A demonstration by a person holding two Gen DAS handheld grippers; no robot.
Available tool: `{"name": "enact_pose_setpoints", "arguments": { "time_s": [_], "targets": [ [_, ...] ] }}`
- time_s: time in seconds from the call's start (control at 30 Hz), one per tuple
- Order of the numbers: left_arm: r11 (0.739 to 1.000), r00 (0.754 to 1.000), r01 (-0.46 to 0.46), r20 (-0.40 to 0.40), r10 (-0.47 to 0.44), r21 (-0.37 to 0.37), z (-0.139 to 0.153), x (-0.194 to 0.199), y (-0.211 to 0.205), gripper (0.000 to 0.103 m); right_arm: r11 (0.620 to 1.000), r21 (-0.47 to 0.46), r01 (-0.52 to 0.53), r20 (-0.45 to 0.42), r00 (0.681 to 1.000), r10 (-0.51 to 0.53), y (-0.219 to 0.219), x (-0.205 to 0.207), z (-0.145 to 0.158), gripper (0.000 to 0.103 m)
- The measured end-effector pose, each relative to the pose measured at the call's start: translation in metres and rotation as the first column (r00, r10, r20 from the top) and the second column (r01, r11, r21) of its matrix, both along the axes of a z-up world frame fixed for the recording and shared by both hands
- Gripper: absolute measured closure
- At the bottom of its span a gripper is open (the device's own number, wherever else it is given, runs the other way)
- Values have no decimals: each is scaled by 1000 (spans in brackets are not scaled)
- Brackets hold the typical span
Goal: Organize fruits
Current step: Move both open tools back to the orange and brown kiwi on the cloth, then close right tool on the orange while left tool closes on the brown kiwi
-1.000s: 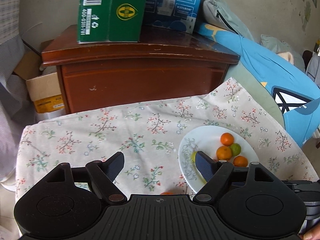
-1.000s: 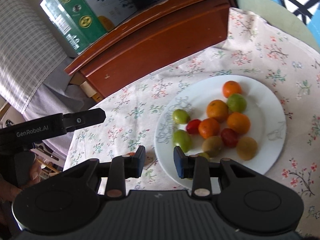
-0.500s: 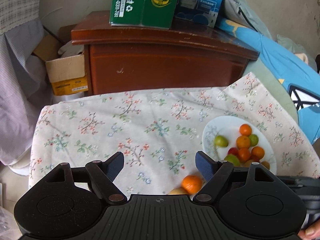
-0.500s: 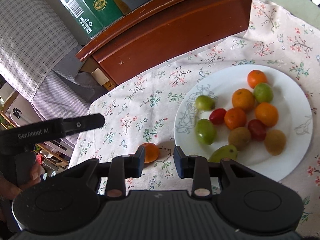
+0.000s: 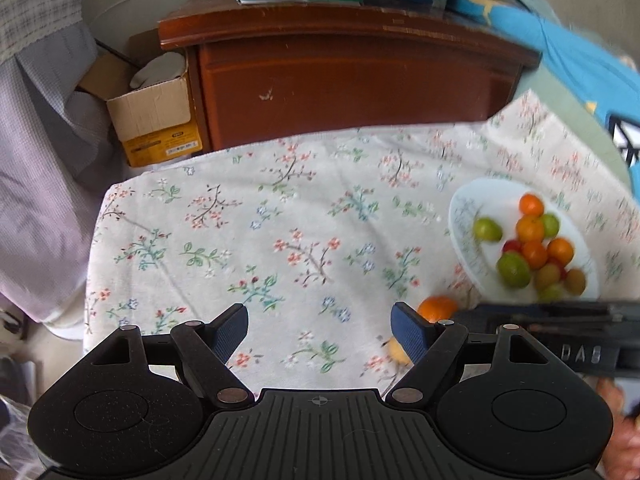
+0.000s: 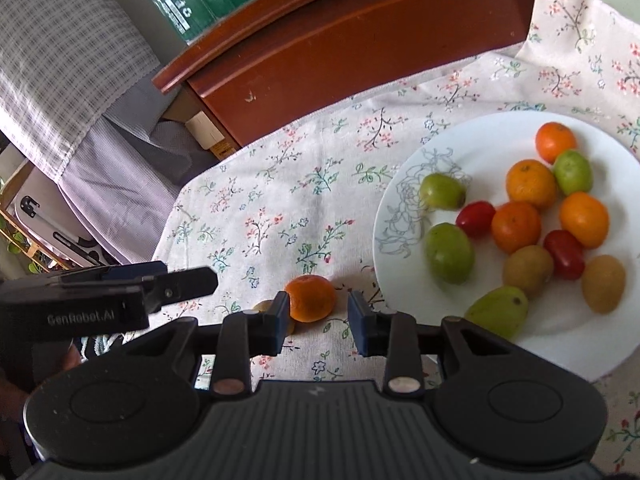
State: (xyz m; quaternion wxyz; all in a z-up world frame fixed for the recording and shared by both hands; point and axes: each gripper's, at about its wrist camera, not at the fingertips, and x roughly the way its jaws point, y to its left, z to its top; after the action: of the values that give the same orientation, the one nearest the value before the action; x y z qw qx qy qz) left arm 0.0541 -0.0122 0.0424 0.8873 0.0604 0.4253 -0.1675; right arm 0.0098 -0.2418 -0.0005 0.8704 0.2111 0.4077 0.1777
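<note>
Floral-clothed counter [image 6: 280, 184]: right gripper [image 6: 318, 320], jaws apart, has drawn back to bracket the stray orange [image 6: 311, 298] beside the plate [image 6: 404, 216]; left gripper [image 5: 319, 330] gapes empty.

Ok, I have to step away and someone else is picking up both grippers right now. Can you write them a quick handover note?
Right gripper: open, empty, fingers either side of the loose orange on the cloth, not closed on it.
Left gripper: open, empty, over bare tablecloth.
Plate: holds four oranges, green, brown and two red fruits.
Off the plate: the orange and a small yellow-brown fruit beside it, mostly hidden behind the fingers.
Done: most fruit is on the plate.
Left: likely close on the orange, move it to the plate, then the small fruit.
</note>
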Motion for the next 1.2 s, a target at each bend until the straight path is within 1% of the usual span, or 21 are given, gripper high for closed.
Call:
{"name": "enact_pose_setpoints", "arguments": {
  "time_s": [0.13,0.2,0.33,0.47,0.57,0.67,0.73,0.93,1.0,1.07,1.2],
  "targets": [
    [1000,1000,10,-13,-10,22,-6,-2,2,24,1000,5,-5,-6,1000,5,5,5,-3,69],
    [999,1000,16,-15,-16,28,-8,-3,3,24,1000,-3,-9,-1,1000,9,7,7,-3,65],
    [999,999,41,-26,-40,32,-10,-5,2,24,1000,-16,-10,4,1000,10,13,9,-7,65],
    [996,997,72,-31,-71,45,-12,-9,-2,24,999,-27,-21,22,1000,22,16,10,-6,69],
    [994,995,100,-28,-99,33,-13,-11,-6,24,1000,-17,-16,12,1000,16,15,11,-6,70],
    [991,991,133,-17,-133,5,-13,-15,-11,24,1000,-15,-6,13,1000,6,12,11,-2,70],
    [987,987,158,-12,-158,-6,-16,-16,-16,24,1000,7,7,19,1000,-7,7,10,4,70],
    [981,981,195,7,-195,0,-23,-18,-32,27,997,50,53,52,997,-56,-12,6,23,70],
    [978,978,207,9,-207,0,-24,-17,-36,35,996,57,74,48,996,-77,-19,6,25,70],
    [975,975,220,5,-220,2,-27,-17,-39,38,994,57,98,42,994,-100,-25,5,26,70],
    [973,973,232,-9,-231,11,-32,-16,-46,51,988,76,132,32,990,-135,-38,2,29,70]
  ]
}}
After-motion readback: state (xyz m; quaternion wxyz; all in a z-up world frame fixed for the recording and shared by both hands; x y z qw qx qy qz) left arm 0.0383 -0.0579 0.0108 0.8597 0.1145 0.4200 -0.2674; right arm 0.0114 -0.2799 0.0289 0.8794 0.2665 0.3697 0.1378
